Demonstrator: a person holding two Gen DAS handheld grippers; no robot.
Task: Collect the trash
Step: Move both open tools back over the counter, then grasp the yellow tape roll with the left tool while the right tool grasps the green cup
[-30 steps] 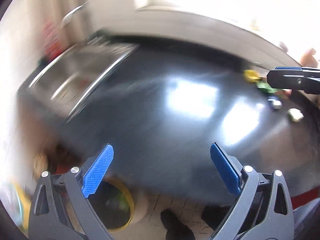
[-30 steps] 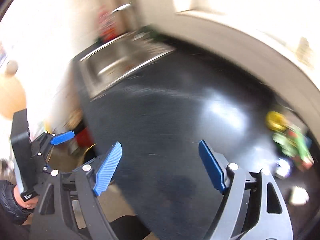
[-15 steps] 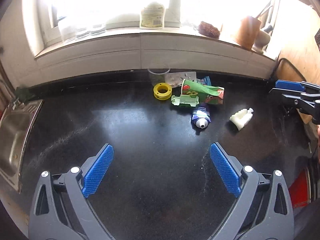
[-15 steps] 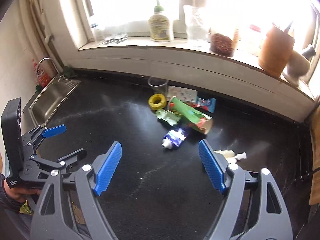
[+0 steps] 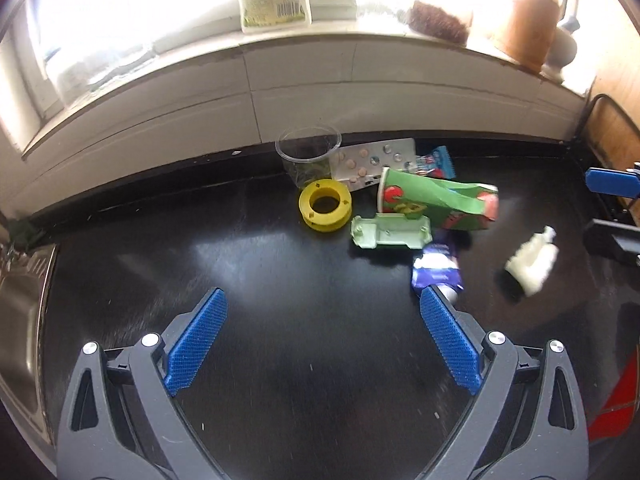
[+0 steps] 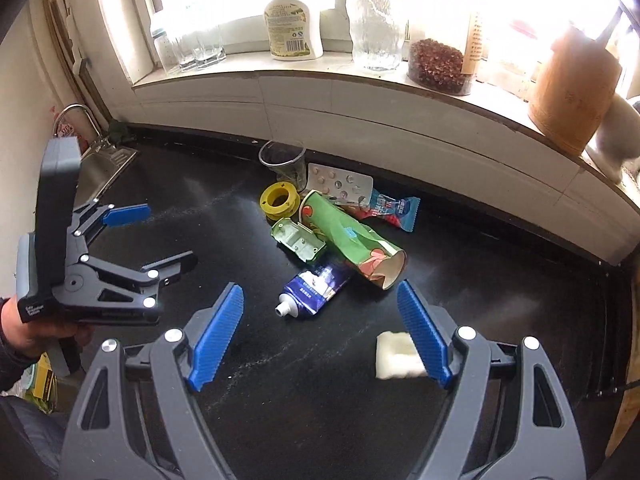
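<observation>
Left gripper (image 5: 322,342): jaws spread wide, holding nothing, above bare black counter (image 5: 280,360).
Right gripper (image 6: 320,332): jaws spread wide, holding nothing.
White crumpled piece (image 6: 396,356): on the counter, partly behind the right gripper's right finger.
Blue squeezed tube (image 6: 312,290): just ahead of the right gripper, cap toward it.
Trash cluster: green paper cup (image 6: 352,240) lying down, green plastic piece (image 6: 298,240), yellow spool (image 6: 279,199), blister pack (image 6: 340,184), clear cup (image 6: 282,160), farther ahead near the wall.
Sink (image 6: 96,168): far left.
</observation>
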